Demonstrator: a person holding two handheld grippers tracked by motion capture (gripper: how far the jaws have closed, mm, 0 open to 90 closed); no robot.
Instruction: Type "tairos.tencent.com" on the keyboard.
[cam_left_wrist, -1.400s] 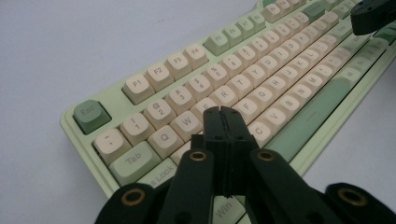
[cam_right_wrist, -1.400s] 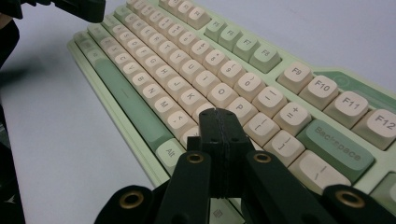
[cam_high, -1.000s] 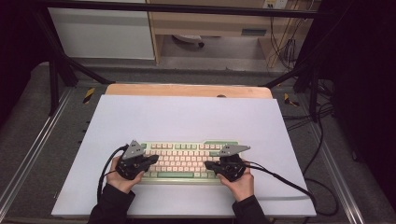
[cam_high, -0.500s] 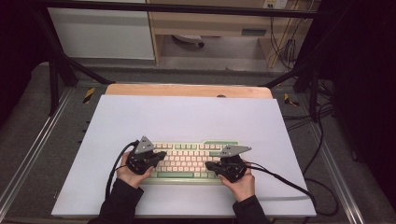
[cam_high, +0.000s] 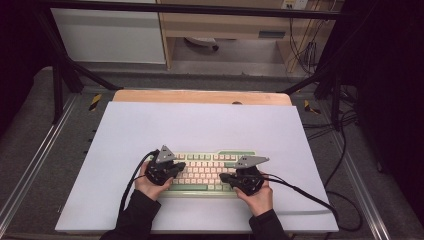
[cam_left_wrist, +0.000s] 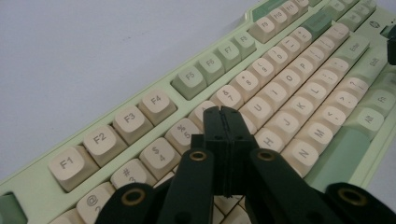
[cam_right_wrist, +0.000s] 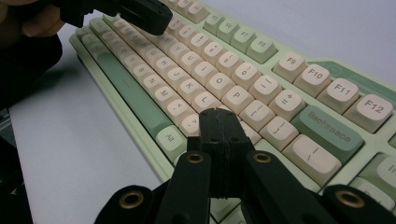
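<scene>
Over the pale-green keyboard with cream keycaps (cam_high: 205, 172), both grippers — left (cam_left_wrist: 223, 122) at nine o'clock, right (cam_right_wrist: 219, 122) at three — are clamped shut, empty; press one key squarely, tip vertical.

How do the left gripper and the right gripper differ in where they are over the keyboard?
The left gripper has its tips over the number row and the letters near Y and H; the right gripper has its tips near the L and P keys, close to Backspace. In the high view, the left gripper is over the left part of the keyboard, the right gripper over its right part. Both have shut, empty jaws.
</scene>
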